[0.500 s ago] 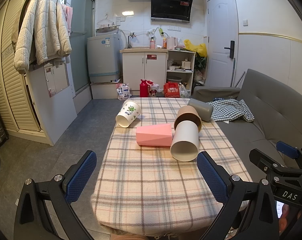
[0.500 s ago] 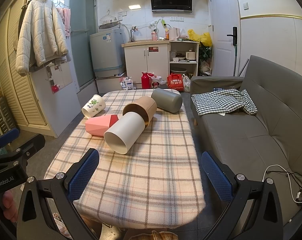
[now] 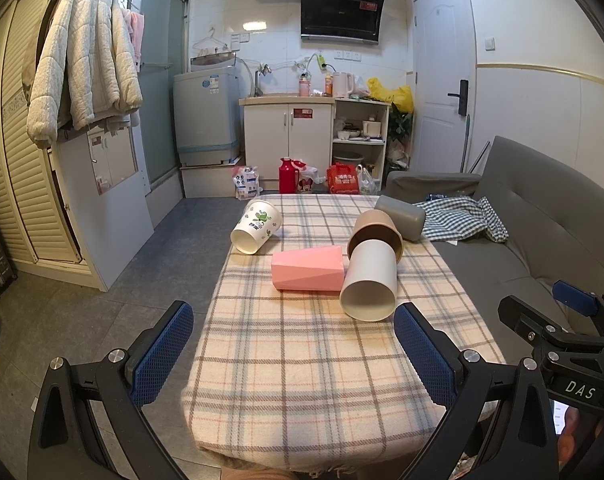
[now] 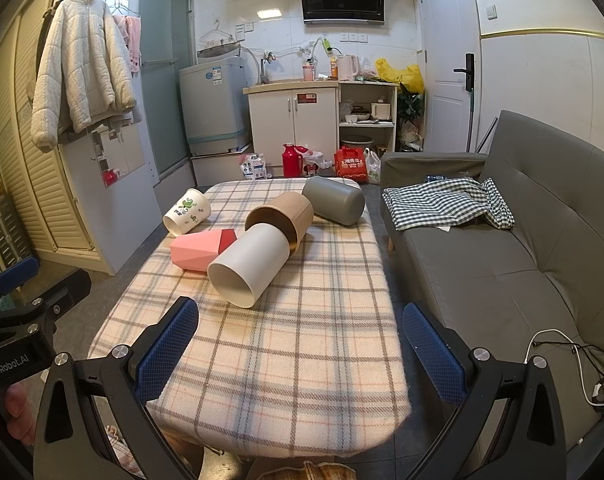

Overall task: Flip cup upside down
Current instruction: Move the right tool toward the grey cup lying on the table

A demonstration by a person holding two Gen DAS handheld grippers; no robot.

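Note:
Several cups lie on their sides on the plaid-covered table. A white cup lies nearest, mouth toward me. A pink faceted cup lies to its left. A brown cup and a grey cup lie behind. A paper cup with green frogs lies at the left edge. My left gripper and right gripper are open and empty, held over the near end of the table.
A grey sofa with a checked cloth runs along the table's right side. A louvred wardrobe and white panel stand left. Cabinets, a washing machine and floor bags sit at the back.

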